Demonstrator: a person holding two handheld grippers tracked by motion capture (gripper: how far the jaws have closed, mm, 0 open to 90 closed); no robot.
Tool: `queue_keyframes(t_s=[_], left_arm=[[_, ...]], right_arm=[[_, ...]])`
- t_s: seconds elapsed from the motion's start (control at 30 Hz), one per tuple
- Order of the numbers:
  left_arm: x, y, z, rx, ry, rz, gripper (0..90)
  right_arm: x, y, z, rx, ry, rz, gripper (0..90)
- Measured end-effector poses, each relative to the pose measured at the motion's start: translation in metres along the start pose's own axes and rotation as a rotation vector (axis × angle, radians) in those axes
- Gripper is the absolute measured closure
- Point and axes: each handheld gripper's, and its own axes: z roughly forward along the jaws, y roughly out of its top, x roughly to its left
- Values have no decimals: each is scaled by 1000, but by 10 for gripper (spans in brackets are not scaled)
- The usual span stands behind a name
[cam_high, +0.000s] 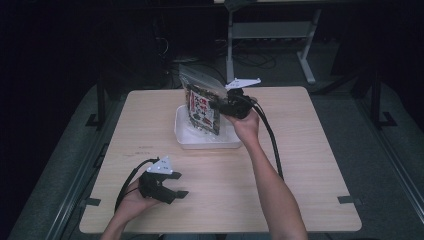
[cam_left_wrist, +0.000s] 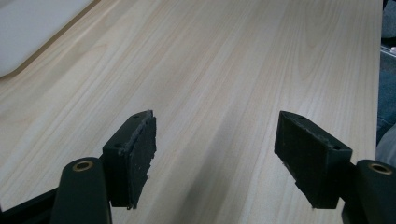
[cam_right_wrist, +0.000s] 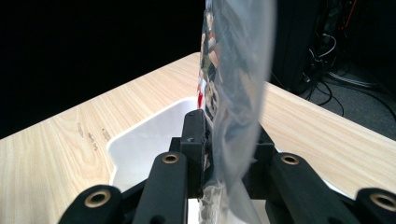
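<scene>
The right gripper (cam_high: 219, 106) is clamping a printed clear bag (cam_high: 202, 104), jaws pressing both faces of it, as the right gripper view shows (cam_right_wrist: 233, 84). The bag is standing upright over the white tray (cam_high: 181, 136), which is sitting toward twelve o'clock of the table (cam_high: 300, 165); whether its bottom edge is touching the tray floor I cannot tell. Down at seven o'clock, the left gripper (cam_high: 179, 184) is resting with its jaws spread apart, gripping nothing.

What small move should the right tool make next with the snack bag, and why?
Probably ease it lower, then release. The right tool is shut on the snack bag, held upright over the white tray; its bottom edge looks about at the tray floor.
</scene>
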Motion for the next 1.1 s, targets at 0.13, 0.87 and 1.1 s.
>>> queue_keyframes(t_s=[0.13,0.87,1.1], left_arm=[[0,0,0,2,2,2,287],[1,1,-2,0,21,8,283],[1,2,-1,6,18,8,280]], right_arm=[[-1,1,1,4,-1,2,743],[-5,-2,-21,2,29,76,429],[-7,-6,-38,-2,45,101,395]])
